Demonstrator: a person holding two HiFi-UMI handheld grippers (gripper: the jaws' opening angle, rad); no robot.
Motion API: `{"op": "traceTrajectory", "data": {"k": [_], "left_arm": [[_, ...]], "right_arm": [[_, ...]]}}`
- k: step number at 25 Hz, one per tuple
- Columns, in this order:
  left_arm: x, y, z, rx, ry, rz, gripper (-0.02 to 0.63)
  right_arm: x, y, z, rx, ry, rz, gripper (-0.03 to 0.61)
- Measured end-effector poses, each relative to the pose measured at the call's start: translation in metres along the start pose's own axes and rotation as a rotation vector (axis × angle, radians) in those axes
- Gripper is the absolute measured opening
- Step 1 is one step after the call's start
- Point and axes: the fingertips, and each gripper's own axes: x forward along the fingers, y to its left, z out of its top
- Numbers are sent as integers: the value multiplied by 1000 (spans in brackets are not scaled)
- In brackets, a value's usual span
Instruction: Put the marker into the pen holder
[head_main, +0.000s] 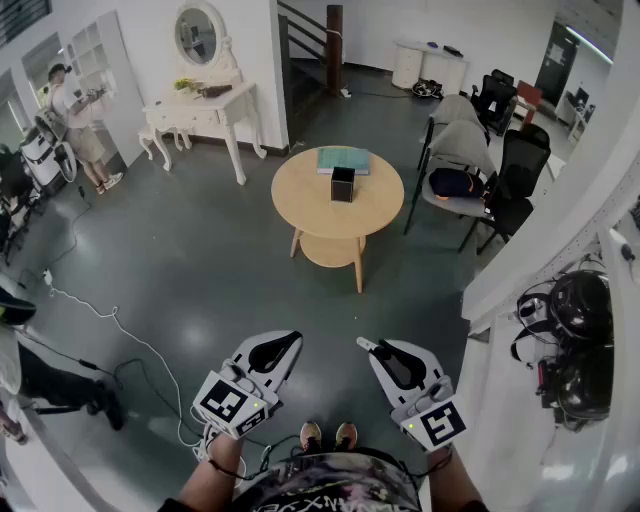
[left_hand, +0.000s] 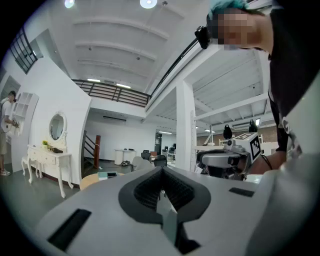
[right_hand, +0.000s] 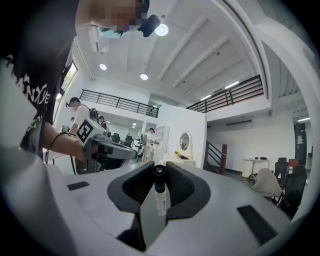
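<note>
Nearest us, our right tongs (right_hand: 159, 174) clamp the marker (right_hand: 160, 197), its end pointing forward for carrying; our left tongs (left_hand: 162, 189) are together, empty. The pen holder (head_main: 343, 184) stands on the round counter (head_main: 300, 205) well ahead, so we likely walk there next.

Left gripper (head_main: 287, 343) and right gripper (head_main: 372, 347), well apart from the round table (head_main: 300, 202) (pen holder (head_main: 343, 185) stands on it)

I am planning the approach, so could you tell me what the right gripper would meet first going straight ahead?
The way looks free nearby; farther on, the right gripper would probably reach the white dressing table, though depth is unclear.
</note>
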Motion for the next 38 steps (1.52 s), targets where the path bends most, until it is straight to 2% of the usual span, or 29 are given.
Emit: {"op": "traceTrajectory", "data": {"k": [11, 20, 30, 38], "left_arm": [[4, 5, -4, -2, 3, -6, 17], [6, 10, -7, -4, 6, -9, 18], [16, 10, -5, 1, 7, -14, 18], [25, 10, -4, 7, 10, -10, 17]], "right_arm": [[6, 0, -4, -5, 5, 7, 77], [10, -3, -1, 13, -30, 7, 75], [9, -6, -8, 25, 12, 24, 77], [11, -19, -4, 22, -33, 5, 77]]}}
